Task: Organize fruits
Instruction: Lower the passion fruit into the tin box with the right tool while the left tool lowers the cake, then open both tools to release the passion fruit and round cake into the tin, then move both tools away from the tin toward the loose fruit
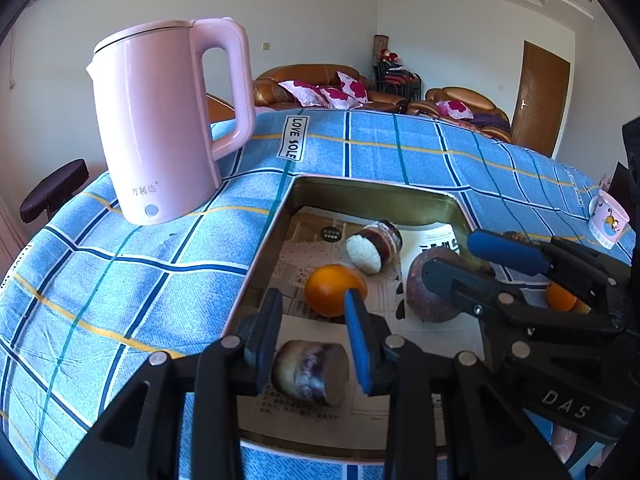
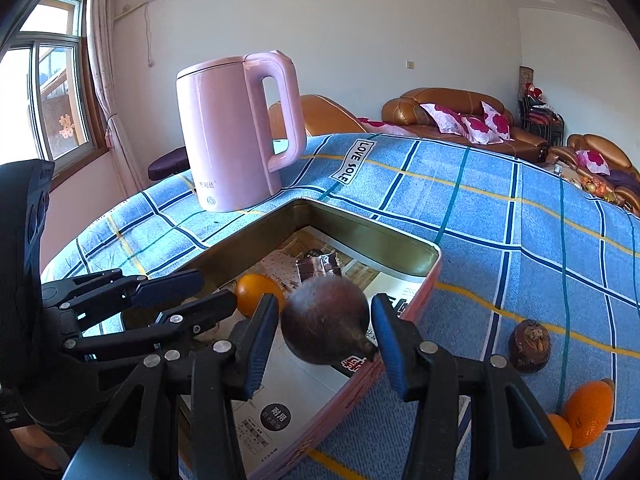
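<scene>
A gold tin [image 1: 376, 186] lined with printed paper sits on the blue checked cloth. In it lie an orange [image 1: 332, 290], a wrapped roll with a white end [image 1: 374, 246] and a second wrapped roll [image 1: 310, 372]. My left gripper [image 1: 314, 304] hovers over that second roll with its fingers close together; the right wrist view shows nothing between them. My right gripper [image 2: 325, 306] is shut on a dark purple-brown round fruit [image 2: 324, 320], held over the tin's right side. From the left wrist view, the right gripper [image 1: 452, 254] clasps the same fruit [image 1: 432, 300].
A pink kettle [image 1: 168, 120] stands on the cloth behind the tin's left corner. Right of the tin lie a brown shrivelled fruit [image 2: 530, 344] and oranges [image 2: 588, 412]. A small printed cup [image 1: 608, 220] stands at the far right. Sofas line the back wall.
</scene>
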Demonstrator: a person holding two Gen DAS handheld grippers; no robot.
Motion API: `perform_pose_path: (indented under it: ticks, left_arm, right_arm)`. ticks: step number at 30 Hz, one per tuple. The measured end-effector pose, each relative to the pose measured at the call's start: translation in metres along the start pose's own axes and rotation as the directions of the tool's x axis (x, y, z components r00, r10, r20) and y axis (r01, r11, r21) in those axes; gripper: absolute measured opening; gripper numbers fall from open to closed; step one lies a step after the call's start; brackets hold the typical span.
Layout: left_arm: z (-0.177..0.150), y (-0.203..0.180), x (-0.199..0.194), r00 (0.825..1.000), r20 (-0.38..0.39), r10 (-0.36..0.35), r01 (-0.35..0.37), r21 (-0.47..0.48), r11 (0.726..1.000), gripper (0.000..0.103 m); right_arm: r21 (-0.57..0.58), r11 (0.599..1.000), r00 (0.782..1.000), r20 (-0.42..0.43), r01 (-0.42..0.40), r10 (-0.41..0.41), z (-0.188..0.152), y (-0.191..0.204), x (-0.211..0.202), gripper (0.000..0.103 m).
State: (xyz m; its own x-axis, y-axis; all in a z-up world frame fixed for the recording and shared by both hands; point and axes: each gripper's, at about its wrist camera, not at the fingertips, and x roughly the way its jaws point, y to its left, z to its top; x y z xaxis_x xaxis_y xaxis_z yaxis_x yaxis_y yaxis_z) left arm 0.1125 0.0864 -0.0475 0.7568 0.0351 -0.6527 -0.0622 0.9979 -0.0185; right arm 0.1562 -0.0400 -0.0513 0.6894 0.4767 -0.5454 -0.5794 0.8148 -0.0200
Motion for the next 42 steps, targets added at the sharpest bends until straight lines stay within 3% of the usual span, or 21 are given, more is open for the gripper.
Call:
perform_pose_path:
  ticks: [5,8,12,17,25,35,40,42]
  left_arm:
    - [0.0,0.004,0.0,1.0,0.004,0.007,-0.007,-0.018,1.0,0.04]
    - [0.0,0.004,-0.003,1.0,0.019,0.004,-0.004,-0.018,1.0,0.042]
    - [-0.001,0.002,-0.008,0.999,0.041,0.025,-0.025,-0.009,1.0,0.054]
    - [-0.003,-0.009,-0.016,0.996,0.083,0.036,-0.038,0.028,0.999,0.077]
    - [-0.005,-0.015,-0.032,0.985,0.164,0.043,-0.052,0.052,0.997,0.097]
    - [-0.011,-0.016,-0.044,0.984,0.179,0.005,-0.003,-0.014,1.0,0.098]
    - [-0.011,-0.038,-0.049,0.984,0.172,-0.043,0.045,-0.003,0.999,0.098]
    - [-0.012,-0.052,-0.05,0.984,0.167,-0.065,0.063,0.02,0.998,0.098]
  right_arm:
    - [0.003,1.0,1.0,0.01,0.02,-0.02,-0.001,0.0,-0.002,0.057]
    - [0.016,0.998,0.998,0.022,0.058,-0.059,-0.001,-0.002,-0.005,0.066]
    - [0.058,0.995,0.995,0.054,0.079,-0.083,-0.002,-0.01,-0.011,0.075]
    - [0.08,0.992,0.991,0.091,0.093,-0.1,-0.003,-0.013,-0.018,0.088]
    - [0.067,0.991,0.979,0.159,0.116,-0.125,-0.005,-0.009,-0.032,0.089]
    - [0.102,0.975,0.962,0.174,0.197,-0.213,-0.029,-0.042,-0.087,0.089]
    - [0.129,0.938,0.934,0.123,0.321,-0.336,-0.064,-0.073,-0.125,0.089]
    - [0.178,0.928,0.933,0.093,0.328,-0.347,-0.075,-0.089,-0.138,0.089]
